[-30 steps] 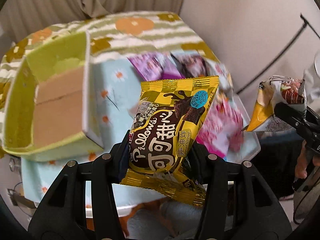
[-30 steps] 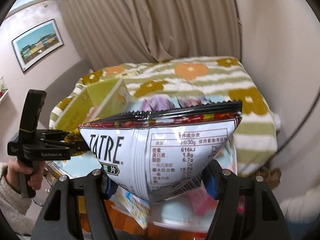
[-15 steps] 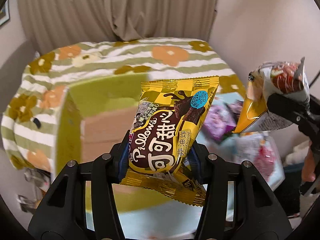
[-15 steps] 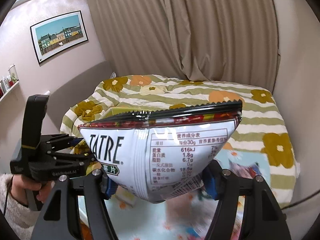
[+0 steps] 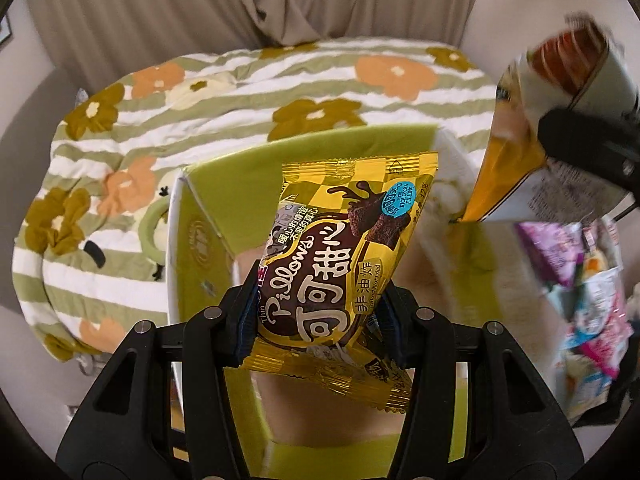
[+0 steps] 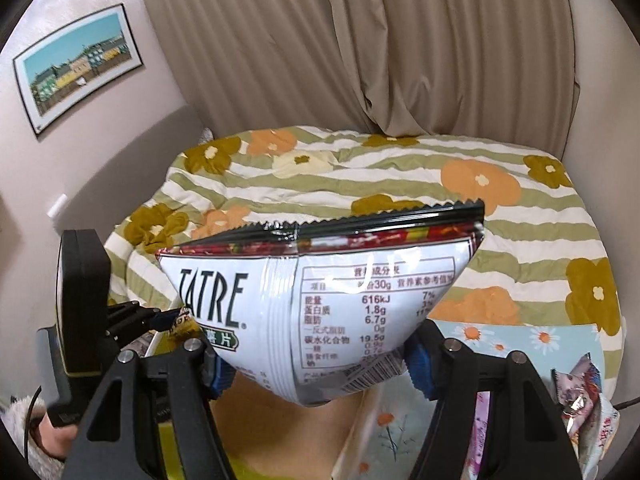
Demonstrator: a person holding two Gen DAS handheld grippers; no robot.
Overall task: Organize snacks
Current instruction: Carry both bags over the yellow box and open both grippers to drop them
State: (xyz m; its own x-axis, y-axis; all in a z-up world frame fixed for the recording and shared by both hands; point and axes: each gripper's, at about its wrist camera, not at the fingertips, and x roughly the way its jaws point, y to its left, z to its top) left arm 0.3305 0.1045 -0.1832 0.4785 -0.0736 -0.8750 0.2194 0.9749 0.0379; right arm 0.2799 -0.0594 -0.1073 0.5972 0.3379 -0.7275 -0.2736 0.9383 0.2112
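A bed (image 6: 520,216) fills the far part of both views, covered by a green-and-white striped quilt (image 5: 224,80) with orange and olive flowers. Pleated beige curtains (image 6: 320,48) hang behind it, and a framed picture (image 6: 76,68) of a row of houses sits on the left wall.

Nearer, an open box (image 5: 208,216) with lime-green inner walls and a brown cardboard floor stands on a pale blue desk cover printed with daisies (image 6: 520,340). To its right, on that cover, lies a blurred heap of loose snack packets (image 5: 588,280) in purple, pink and white.

The right gripper (image 6: 316,360) pinches the lower part of a white chip bag (image 6: 316,300), its nutrition table facing the camera and its black serrated seal on top; the blue pads press into both sides. In the left wrist view this bag shows at the upper right, above the box's right edge.

The left gripper (image 5: 318,320) is clamped on a yellow and brown chocolate snack packet (image 5: 340,256), held upright and tilted slightly right, directly over the box's opening. A hand (image 6: 48,432) in a fuzzy sleeve grips its handle at lower left.
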